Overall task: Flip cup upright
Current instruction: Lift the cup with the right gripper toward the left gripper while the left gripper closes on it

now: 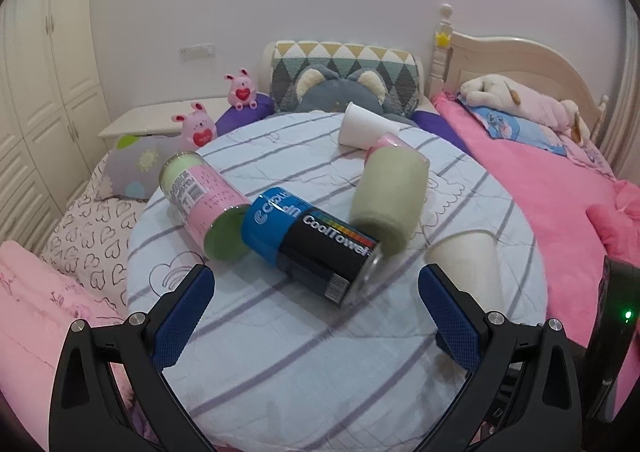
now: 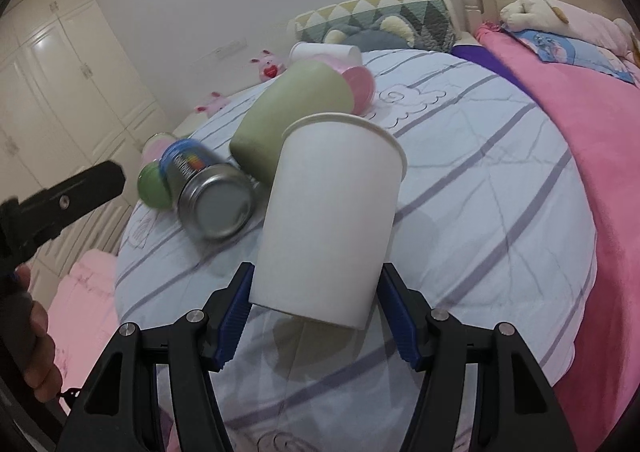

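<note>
The left gripper (image 1: 316, 288) hovers with jaws wide apart over the round bench (image 1: 280, 352), holding nothing. The right gripper (image 2: 316, 304) has its jaws clamped on the white paper cup (image 2: 328, 211), plain, rim up, tilted, lifted off the striped cloth (image 2: 500, 211). Behind lie a pink-labelled can (image 1: 200, 199), blue can (image 1: 316, 248), green cup (image 1: 392, 199), and a pink bed (image 1: 540, 191).

Black tongs (image 2: 316, 308), blue textured pads (image 2: 234, 316), silver screws.

"CoolTowel" on the blue-and-black canister (image 1: 310, 242), barcode label on the pink canister (image 1: 200, 195) unreadable
</note>
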Demonstrator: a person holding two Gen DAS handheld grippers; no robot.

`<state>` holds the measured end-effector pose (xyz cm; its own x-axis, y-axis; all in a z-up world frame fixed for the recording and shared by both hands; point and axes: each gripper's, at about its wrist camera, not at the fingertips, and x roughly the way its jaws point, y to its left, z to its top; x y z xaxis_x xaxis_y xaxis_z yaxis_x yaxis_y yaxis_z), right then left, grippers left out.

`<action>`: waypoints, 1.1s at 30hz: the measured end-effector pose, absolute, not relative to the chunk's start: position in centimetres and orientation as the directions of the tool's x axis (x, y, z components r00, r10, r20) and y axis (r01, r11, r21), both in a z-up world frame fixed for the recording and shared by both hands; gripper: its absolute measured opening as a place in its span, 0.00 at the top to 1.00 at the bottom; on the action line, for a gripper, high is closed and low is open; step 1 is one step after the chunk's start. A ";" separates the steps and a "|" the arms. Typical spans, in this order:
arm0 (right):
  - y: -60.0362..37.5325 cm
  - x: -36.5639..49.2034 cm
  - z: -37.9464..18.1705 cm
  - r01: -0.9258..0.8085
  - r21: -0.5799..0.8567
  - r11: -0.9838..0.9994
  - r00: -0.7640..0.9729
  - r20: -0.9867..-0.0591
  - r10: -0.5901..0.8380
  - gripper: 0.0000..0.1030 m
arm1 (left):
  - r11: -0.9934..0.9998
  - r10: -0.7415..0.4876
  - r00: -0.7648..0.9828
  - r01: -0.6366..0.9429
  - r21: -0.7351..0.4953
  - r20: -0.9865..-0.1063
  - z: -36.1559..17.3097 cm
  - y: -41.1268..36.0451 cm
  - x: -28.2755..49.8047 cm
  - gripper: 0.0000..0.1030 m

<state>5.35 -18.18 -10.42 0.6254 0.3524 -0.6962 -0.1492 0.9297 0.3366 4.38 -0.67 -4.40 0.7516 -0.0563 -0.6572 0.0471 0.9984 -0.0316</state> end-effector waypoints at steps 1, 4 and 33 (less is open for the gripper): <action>-18.2 5.2 -10.4 -0.152 0.337 0.929 0.624 -0.696 0.355 0.39 | 0.998 -0.056 0.752 0.047 -0.032 -0.657 -4.4 -0.7 4.3 0.00; -18.0 4.8 -10.4 -0.171 0.341 0.924 0.623 -0.689 0.369 0.39 | 0.999 -0.046 0.751 0.039 -0.024 -0.659 -4.4 -1.0 4.1 0.00; -24.4 3.0 -7.2 -0.132 0.095 0.987 0.768 -0.620 0.162 0.22 | 0.988 -0.150 0.634 0.116 -0.099 -0.758 -6.2 -9.9 6.5 0.00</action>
<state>3.01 -24.40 -7.21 0.7676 0.1624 -0.6201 -0.1317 0.9867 0.0954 6.54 -9.91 -6.16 0.6343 -0.1500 -0.7584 0.1156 0.9884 -0.0987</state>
